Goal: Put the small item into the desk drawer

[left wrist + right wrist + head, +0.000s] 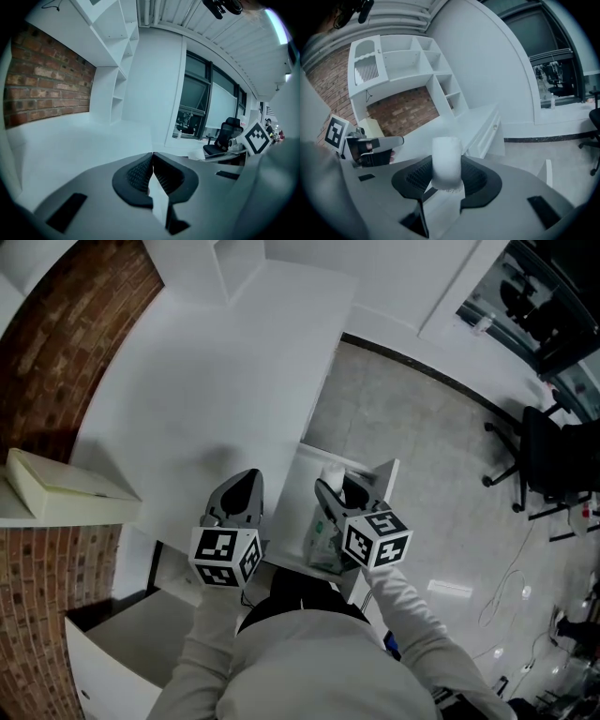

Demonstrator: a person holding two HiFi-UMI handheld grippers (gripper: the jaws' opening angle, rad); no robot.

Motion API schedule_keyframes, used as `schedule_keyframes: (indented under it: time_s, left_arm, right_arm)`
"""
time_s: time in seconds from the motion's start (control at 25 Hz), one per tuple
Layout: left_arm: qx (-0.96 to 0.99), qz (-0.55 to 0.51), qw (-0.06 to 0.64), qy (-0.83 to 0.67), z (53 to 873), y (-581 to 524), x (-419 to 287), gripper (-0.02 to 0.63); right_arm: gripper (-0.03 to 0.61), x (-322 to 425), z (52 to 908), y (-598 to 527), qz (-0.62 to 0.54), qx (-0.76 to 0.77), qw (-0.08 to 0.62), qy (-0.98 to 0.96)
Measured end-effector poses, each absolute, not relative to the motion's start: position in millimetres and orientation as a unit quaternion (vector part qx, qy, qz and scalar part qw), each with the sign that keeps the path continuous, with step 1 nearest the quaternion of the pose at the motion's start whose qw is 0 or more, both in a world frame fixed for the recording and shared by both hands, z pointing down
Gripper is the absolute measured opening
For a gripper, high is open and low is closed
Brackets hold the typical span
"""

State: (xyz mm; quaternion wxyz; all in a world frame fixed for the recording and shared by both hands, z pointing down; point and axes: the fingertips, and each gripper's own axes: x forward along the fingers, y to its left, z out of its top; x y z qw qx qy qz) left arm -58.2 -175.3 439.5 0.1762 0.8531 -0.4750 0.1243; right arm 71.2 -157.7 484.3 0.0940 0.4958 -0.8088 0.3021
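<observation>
The small item (pixel 446 164) is a soft white roll-shaped pack. My right gripper (pixel 446 180) is shut on it, its ribbed pads pressing both sides. In the head view the same white item (pixel 332 474) sits at the tip of my right gripper (pixel 339 491), above the open desk drawer (pixel 386 474) at the white desk's right side. My left gripper (pixel 246 486) hovers over the desk's near edge, left of the drawer. Its jaws (pixel 152 164) meet with nothing between them.
A crumpled plastic bag (pixel 323 540) lies inside the open drawer. A cream box (pixel 66 488) rests on a shelf at the left by the brick wall. White shelving (pixel 417 61) stands on the desk's far end. A black office chair (pixel 544 456) stands on the floor to the right.
</observation>
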Motion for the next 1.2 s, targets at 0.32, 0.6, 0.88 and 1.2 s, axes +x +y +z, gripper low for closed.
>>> schedule_keyframes:
  time_s: [0.32, 0.6, 0.88, 1.2]
  left_arm:
    - [0.836, 0.126, 0.188, -0.499, 447, -173, -72, 0.018]
    - [0.825, 0.13, 0.197, -0.513, 455, -166, -82, 0.018]
    - [0.813, 0.134, 0.205, -0.528, 459, -159, -97, 0.018]
    - [0.799, 0.135, 0.216, -0.544, 465, -152, -111, 0.018]
  right_arm:
    - [0.198, 53, 550, -161, 0.341, 0.464, 0.162, -0.801]
    - [0.198, 34, 599, -157, 0.362, 0.428, 0.224, -0.797]
    - [0.196, 22, 651, -145, 0.379, 0.401, 0.292, -0.781]
    - [0.196, 23, 695, -135, 0.393, 0.407, 0.351, -0.746]
